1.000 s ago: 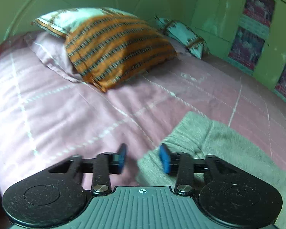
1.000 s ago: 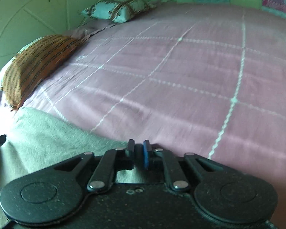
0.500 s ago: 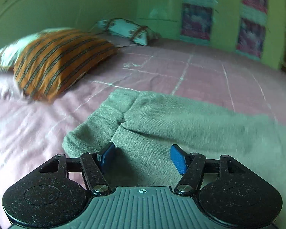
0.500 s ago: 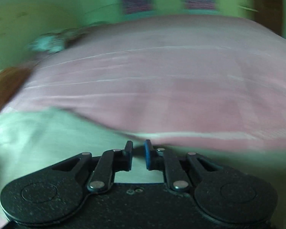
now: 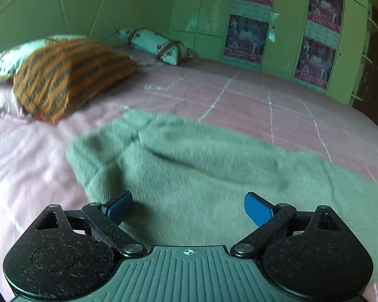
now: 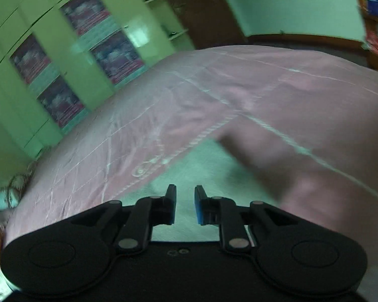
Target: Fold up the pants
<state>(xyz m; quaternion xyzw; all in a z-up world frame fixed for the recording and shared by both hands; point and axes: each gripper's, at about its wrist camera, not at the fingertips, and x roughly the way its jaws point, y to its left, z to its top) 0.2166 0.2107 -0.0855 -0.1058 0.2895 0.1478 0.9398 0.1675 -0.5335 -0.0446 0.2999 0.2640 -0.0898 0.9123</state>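
Grey-green pants [image 5: 201, 171] lie spread flat on the pink bedspread [image 5: 264, 100], with a folded ridge near their left end. My left gripper [image 5: 189, 205] is wide open and empty, just above the near part of the pants. In the right wrist view, my right gripper [image 6: 185, 201] is open by a small gap and empty, over a narrow end of the pants [image 6: 201, 173] that reaches out across the bedspread [image 6: 277, 93]. The view is motion-blurred.
An orange striped pillow [image 5: 68, 75] and a pale patterned pillow [image 5: 161, 45] lie at the head of the bed. Green wardrobe doors with posters [image 5: 247, 35] stand beyond the bed's far side; they also show in the right wrist view [image 6: 63, 63].
My left gripper swung right over the pants and opened wider. My right gripper swung right toward the pants' narrow end and opened from shut to a small gap.
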